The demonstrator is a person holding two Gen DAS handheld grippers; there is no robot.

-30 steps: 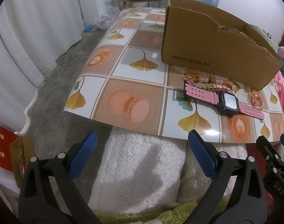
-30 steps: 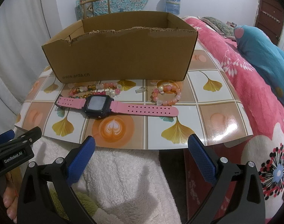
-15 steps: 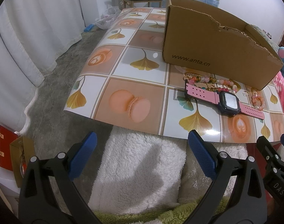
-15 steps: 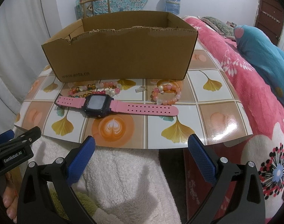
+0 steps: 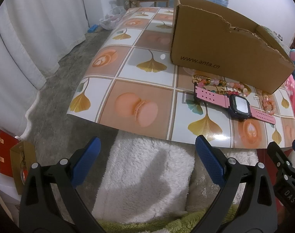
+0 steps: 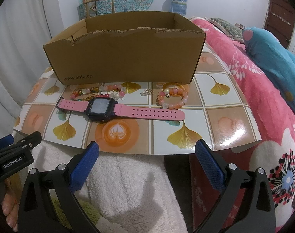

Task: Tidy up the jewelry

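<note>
A pink-strapped watch (image 6: 112, 109) lies flat on the patterned table (image 6: 221, 97), in front of an open cardboard box (image 6: 126, 58). Behind it lie a multicoloured bead bracelet (image 6: 85, 93), a pink and white bead strand (image 6: 114, 89), a small silver charm (image 6: 146, 92) and a pink bead bracelet (image 6: 172, 98). The watch (image 5: 238, 106) and box (image 5: 225, 52) also show in the left wrist view. My right gripper (image 6: 147, 161) is open and empty, short of the table's front edge. My left gripper (image 5: 147, 161) is open and empty, left of the jewelry.
A white fluffy blanket (image 6: 131, 190) lies below the table's front edge. A bed with a pink floral cover (image 6: 263, 116) borders the right side. White curtains (image 5: 31, 38) and grey floor (image 5: 56, 97) are to the left, paper bags (image 5: 13, 159) at lower left.
Both grippers have edged slightly forward; the table and jewelry sit marginally closer. Nothing was taken hold of or moved.
</note>
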